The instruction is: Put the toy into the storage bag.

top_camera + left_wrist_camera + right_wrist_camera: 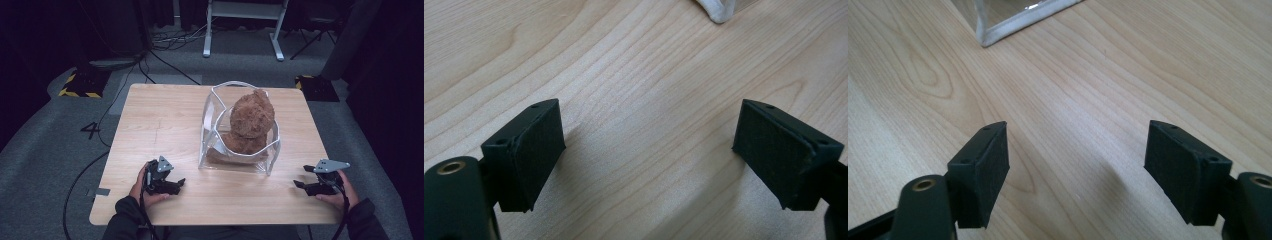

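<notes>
a brown teddy bear [250,122] sits upright inside a clear plastic bag [212,130] with pale edging, which stands open-topped a little right of the middle of the light wooden surface [155,125]. the left gripper [172,184] rests low over the near left part of the surface, held in the person's left hand [141,187], its jaws pointing toward the bag and standing wide apart with nothing between them (bare wood grain shows between the pads in the left gripper view). the right gripper [301,180] sits at the near right edge in the right hand [340,195], jaws likewise spread and empty, aimed leftward at the bag's near right corner [985,37]. both grippers are apart from the bag, one on each side of it. dark cables [165,47] trail across the grey floor beyond the surface.
</notes>
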The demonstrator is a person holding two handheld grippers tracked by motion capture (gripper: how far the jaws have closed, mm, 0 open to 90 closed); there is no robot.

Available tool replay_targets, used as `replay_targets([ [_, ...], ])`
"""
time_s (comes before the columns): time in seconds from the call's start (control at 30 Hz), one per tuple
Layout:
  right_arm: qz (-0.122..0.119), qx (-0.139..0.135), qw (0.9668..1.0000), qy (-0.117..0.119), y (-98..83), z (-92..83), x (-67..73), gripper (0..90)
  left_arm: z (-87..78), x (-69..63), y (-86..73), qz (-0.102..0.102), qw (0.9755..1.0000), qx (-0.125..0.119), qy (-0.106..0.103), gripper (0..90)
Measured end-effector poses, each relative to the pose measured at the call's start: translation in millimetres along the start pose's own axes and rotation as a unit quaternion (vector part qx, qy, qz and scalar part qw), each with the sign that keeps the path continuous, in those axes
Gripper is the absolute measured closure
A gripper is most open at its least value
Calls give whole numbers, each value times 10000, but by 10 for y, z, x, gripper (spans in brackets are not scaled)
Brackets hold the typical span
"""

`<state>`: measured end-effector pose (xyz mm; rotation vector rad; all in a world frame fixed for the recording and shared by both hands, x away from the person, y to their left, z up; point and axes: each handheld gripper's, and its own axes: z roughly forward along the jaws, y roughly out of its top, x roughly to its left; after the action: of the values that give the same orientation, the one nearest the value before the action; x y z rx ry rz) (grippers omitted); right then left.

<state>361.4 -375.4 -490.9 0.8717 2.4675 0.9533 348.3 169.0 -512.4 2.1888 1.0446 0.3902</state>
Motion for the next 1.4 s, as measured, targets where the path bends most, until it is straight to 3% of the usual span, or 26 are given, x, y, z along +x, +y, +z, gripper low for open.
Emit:
replay_targets([
  [0.27,276,-73,9996,-4,-144,-18,-14,256,0,0,0,0,10000,0,0,130],
  [0.4,528,-130,9985,23,-258,-23,-39,243,0,0,0,1,10000,1,-1,130],
  [0.53,637,-303,9975,3,-321,-37,-46,246,2,-1,3,3,10000,-3,26,130],
  [1.0,661,-314,9973,-55,-331,-36,-39,227,4,-4,2,-6,10000,-14,46,131],
  [1.4,715,-239,9971,-112,-309,-10,-30,148,5,1,5,6,10000,-1,18,130],
])
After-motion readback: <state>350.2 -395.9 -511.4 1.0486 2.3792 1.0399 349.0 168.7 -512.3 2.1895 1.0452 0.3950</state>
